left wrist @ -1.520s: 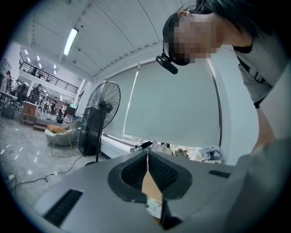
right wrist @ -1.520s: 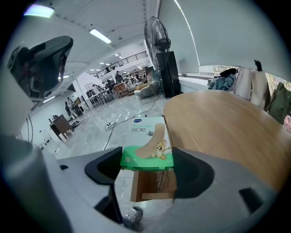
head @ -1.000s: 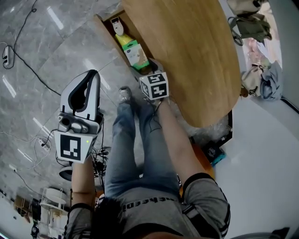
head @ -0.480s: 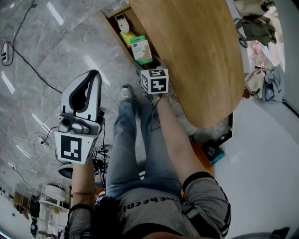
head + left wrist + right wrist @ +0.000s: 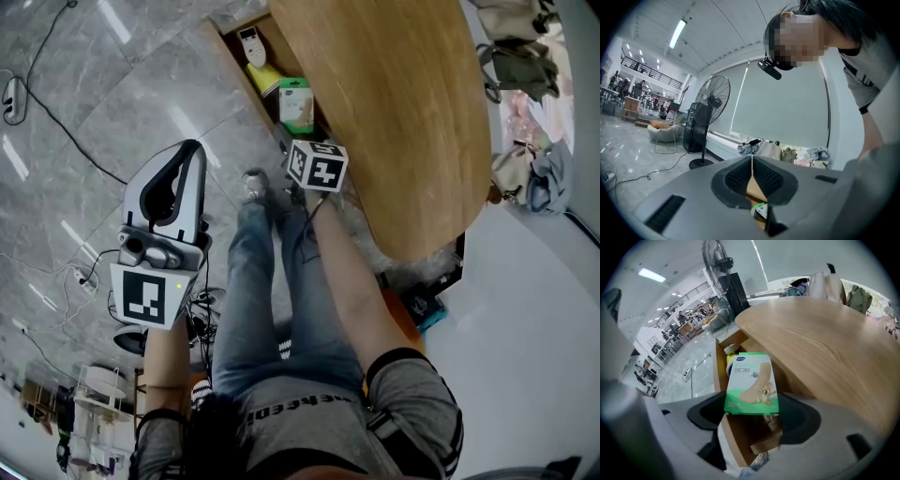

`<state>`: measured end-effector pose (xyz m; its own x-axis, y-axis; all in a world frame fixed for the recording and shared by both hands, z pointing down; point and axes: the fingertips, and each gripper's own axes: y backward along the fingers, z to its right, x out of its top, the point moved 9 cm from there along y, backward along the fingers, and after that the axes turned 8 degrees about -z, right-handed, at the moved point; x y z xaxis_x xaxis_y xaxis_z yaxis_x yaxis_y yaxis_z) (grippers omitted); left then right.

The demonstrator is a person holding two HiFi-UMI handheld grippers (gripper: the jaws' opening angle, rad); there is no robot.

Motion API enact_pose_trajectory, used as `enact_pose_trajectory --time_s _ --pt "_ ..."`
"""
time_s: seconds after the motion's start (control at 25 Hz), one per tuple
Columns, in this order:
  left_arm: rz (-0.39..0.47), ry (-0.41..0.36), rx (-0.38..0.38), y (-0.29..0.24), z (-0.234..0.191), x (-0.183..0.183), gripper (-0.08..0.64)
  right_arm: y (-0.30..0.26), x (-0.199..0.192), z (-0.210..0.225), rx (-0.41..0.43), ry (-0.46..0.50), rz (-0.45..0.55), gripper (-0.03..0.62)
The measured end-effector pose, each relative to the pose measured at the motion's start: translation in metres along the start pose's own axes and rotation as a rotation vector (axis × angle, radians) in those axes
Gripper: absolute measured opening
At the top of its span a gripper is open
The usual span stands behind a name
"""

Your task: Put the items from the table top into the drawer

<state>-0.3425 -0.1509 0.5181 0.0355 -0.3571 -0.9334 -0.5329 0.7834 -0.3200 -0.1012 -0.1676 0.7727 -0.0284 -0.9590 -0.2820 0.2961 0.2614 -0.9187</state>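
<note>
My right gripper (image 5: 753,405) is shut on a green-and-white plaster box (image 5: 751,382) and holds it over the open wooden drawer (image 5: 723,347) beneath the round table top (image 5: 825,343). In the head view the plaster box (image 5: 296,103) hangs over the drawer (image 5: 225,42), just beyond the right gripper (image 5: 304,133) and its marker cube. A white item (image 5: 250,40) and a yellow item (image 5: 263,77) lie in the drawer. My left gripper (image 5: 187,153) is held over the floor to the left of the person's legs, shut and empty; its pads (image 5: 740,176) touch.
The table top (image 5: 394,112) fills the upper right. The person's legs and shoes (image 5: 251,187) stand beside the drawer front. Cables (image 5: 56,131) cross the grey floor. Bags and clothes (image 5: 525,159) lie beyond the table. A standing fan (image 5: 708,122) is far off.
The right gripper has carried the plaster box a little farther along the drawer, toward the yellow item, and turned it. The left gripper has stayed where it was.
</note>
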Motion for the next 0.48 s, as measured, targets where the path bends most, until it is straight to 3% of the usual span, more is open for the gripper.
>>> enact_pose_trajectory --time_s 0.2,0.48 --pt "-0.001 -0.003 0.004 -0.003 -0.001 0.002 0.012 -0.007 0.000 0.006 -0.010 -0.159 -0.026 0.347" --pt "-0.011 -0.009 -0.002 -0.006 0.000 0.001 0.012 -0.015 0.001 0.009 -0.026 -0.201 -0.033 0.350"
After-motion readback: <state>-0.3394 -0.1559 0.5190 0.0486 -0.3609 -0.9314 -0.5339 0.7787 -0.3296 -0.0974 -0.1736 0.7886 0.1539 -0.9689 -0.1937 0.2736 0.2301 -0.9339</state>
